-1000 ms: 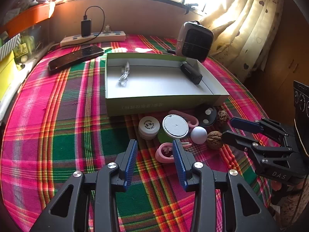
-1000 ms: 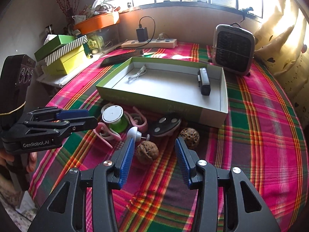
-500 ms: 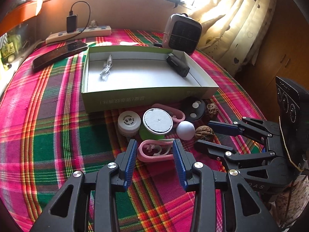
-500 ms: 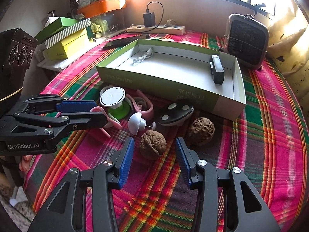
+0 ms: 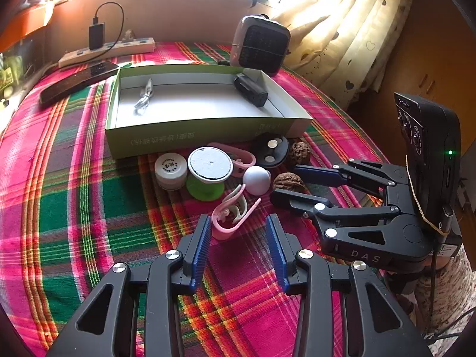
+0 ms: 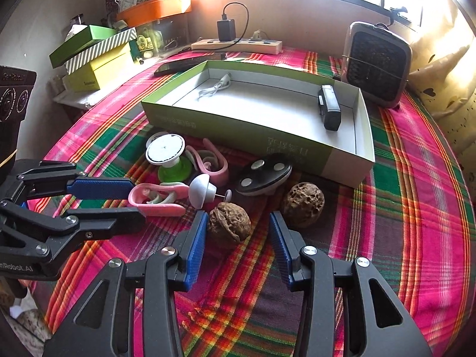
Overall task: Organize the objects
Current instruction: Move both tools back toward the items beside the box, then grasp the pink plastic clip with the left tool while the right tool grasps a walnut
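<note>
**Both grippers open over the pile, nothing picked up yet**

Start with the biggest piece: the plaid tablecloth (image 5: 59,208) carries everything, and on it sits the long green box (image 5: 190,136), white inside, holding only a coiled white cable (image 5: 144,98) and a small black device (image 5: 250,90). That looks like the destination, and there's plenty of room in it.

Just in front of the box wall lies the clutter: a green spool with a white disc top (image 5: 209,168), a white round container (image 5: 170,170), a black oval piece with metal studs (image 6: 263,177), a white ball-ended pin (image 6: 203,190), pink ear-hook clips, and two walnuts.

Now the tools. The left gripper (image 5: 238,244) hangs with jaws parted, and the near pink clip (image 5: 229,217) lies just ahead of its fingertips, partly between them, not squeezed. That clip looks light and springy, likely soft plastic; I'd take it across the thick closed bend, since the thin loose arms would flex away.

The right gripper (image 6: 236,244) is also spread wide, the smooth-ridged walnut (image 6: 229,221) sitting by its left finger, untouched as far as I can tell. Hard, light, round, so prone to rolling; pinch it across the middle. The rougher walnut (image 6: 303,203) waits just beyond the right finger.
</note>
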A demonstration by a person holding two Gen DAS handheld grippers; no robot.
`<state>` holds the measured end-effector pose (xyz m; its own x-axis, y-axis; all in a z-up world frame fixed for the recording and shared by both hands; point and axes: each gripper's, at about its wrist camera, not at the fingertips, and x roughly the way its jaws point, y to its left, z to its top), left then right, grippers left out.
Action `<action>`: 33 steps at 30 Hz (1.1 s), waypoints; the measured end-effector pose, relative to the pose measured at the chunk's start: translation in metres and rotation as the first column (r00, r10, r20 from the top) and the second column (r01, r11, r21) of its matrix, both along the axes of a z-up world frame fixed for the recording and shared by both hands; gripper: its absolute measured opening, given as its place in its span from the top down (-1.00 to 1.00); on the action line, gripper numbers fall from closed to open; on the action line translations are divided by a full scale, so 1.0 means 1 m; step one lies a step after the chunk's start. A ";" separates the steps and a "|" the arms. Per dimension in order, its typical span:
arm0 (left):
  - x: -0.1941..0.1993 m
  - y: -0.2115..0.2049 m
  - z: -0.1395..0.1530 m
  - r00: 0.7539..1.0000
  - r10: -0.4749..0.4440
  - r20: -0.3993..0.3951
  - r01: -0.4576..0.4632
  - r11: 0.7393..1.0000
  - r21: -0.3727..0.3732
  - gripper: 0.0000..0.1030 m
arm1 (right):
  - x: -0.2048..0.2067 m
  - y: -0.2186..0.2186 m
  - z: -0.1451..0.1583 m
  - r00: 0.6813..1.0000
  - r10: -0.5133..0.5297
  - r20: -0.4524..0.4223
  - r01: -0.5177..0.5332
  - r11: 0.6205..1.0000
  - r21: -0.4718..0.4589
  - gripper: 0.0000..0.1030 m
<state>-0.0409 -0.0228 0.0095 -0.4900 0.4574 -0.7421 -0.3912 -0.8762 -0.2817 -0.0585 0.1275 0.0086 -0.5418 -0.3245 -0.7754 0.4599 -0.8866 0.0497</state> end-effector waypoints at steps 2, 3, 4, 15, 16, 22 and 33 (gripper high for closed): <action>0.003 0.003 -0.001 1.000 -0.018 0.004 0.018 1.000 -0.001 0.30 | 0.001 0.001 0.000 1.000 0.000 -0.002 0.000 1.000 -0.001 0.36; 0.004 0.005 -0.002 1.000 -0.026 0.009 0.026 1.000 -0.005 0.30 | 0.002 0.002 0.000 1.000 -0.005 -0.006 0.005 1.000 0.004 0.41; 0.005 0.006 -0.003 1.000 -0.029 0.011 0.029 0.999 -0.014 0.30 | 0.002 0.002 0.000 1.000 -0.011 -0.009 0.011 1.000 0.009 0.41; -0.005 0.009 -0.003 1.000 -0.017 -0.019 0.015 0.996 -0.085 0.30 | 0.009 0.018 0.001 0.999 -0.042 -0.010 0.042 0.999 0.002 0.41; -0.007 0.010 -0.004 1.000 -0.014 -0.015 0.012 0.996 -0.092 0.30 | 0.010 0.019 0.001 0.999 -0.045 -0.011 0.045 0.999 0.002 0.41; -0.012 0.019 -0.006 0.999 -0.025 -0.019 0.023 0.991 -0.128 0.30 | 0.012 0.023 0.001 0.998 -0.056 -0.012 0.056 0.998 0.002 0.41; -0.013 0.035 -0.008 0.997 -0.053 -0.053 0.042 0.980 -0.194 0.30 | 0.013 0.024 0.001 0.999 -0.052 -0.004 0.052 0.999 -0.013 0.41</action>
<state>-0.0543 0.0121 0.0018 -0.5155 0.3319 -0.7900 -0.4441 -0.8919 -0.0850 -0.0457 0.1514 0.0098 -0.5617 -0.3058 -0.7688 0.4138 -0.9084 0.0591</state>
